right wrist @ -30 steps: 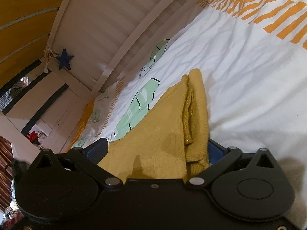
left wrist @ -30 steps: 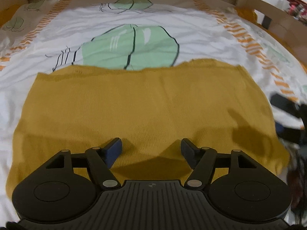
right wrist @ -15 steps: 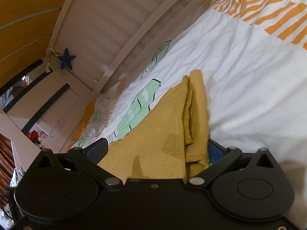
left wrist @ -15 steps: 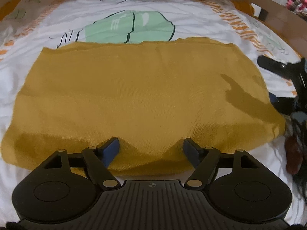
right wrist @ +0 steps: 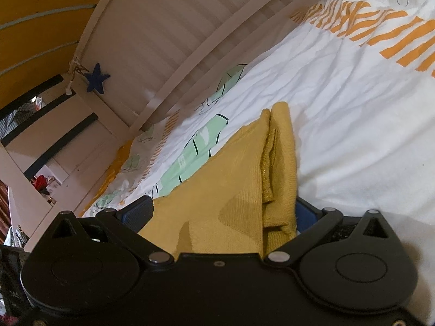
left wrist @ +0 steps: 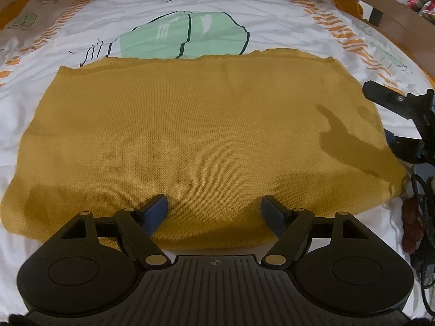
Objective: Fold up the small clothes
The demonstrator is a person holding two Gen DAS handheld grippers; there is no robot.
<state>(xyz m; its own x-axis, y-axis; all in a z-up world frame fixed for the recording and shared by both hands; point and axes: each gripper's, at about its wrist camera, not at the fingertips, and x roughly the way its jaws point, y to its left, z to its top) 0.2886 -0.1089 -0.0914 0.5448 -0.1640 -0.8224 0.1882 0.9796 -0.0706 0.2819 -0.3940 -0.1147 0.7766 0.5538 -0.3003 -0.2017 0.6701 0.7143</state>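
I tilt my left gripper (left wrist: 214, 209) steeply down over the near edge of a mustard-yellow knit garment (left wrist: 201, 146); its jaws are opening, wide apart, with cloth lying under the gap but nothing pinched. My right gripper (right wrist: 223, 214) sits low, nearly level, at the garment's right end, its fingers (right wrist: 137, 213) spread wide with the folded layers (right wrist: 272, 174) between them; I cannot tell whether they press the cloth. The garment lies flat on a white bedsheet (left wrist: 190, 5) with green and orange prints, its long side running left to right. Since a second ago the left jaws have widened and the garment looks larger in the left view.
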